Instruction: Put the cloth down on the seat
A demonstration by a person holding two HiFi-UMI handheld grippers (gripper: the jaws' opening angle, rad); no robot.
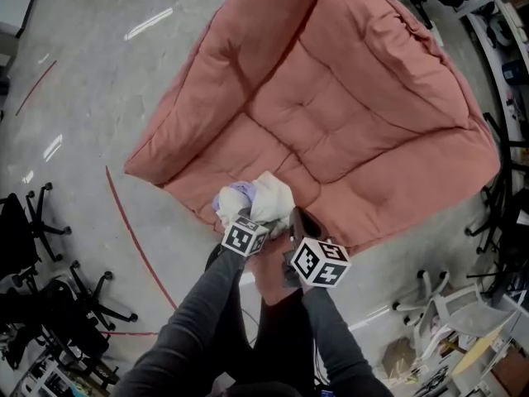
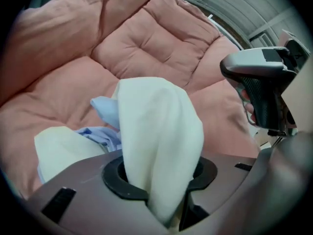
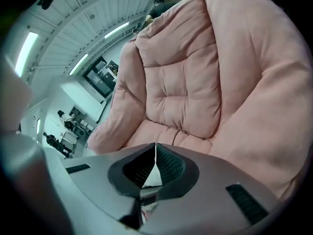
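A big pink cushioned seat [image 1: 331, 114] lies open on the floor ahead of me. A bundled cloth [image 1: 256, 198], cream with a pale blue part, hangs just over the seat's near edge. My left gripper [image 1: 250, 215] is shut on it. In the left gripper view the cream cloth [image 2: 156, 131] rises from between the jaws of the left gripper [image 2: 164, 199], with the seat [image 2: 142, 43] behind. My right gripper [image 1: 296, 220] sits just right of the cloth, and its handle [image 2: 264, 92] shows there too. The right gripper [image 3: 155, 146] has its tips together, pointing at the seat's back [image 3: 195, 82].
Black office chairs [image 1: 50, 304] stand at the lower left on the grey floor, beside a red floor line [image 1: 136, 238]. Clutter and chair bases [image 1: 463, 346] crowd the lower right. More frames [image 1: 504, 197] press against the seat's right side. People [image 3: 63, 121] stand far off.
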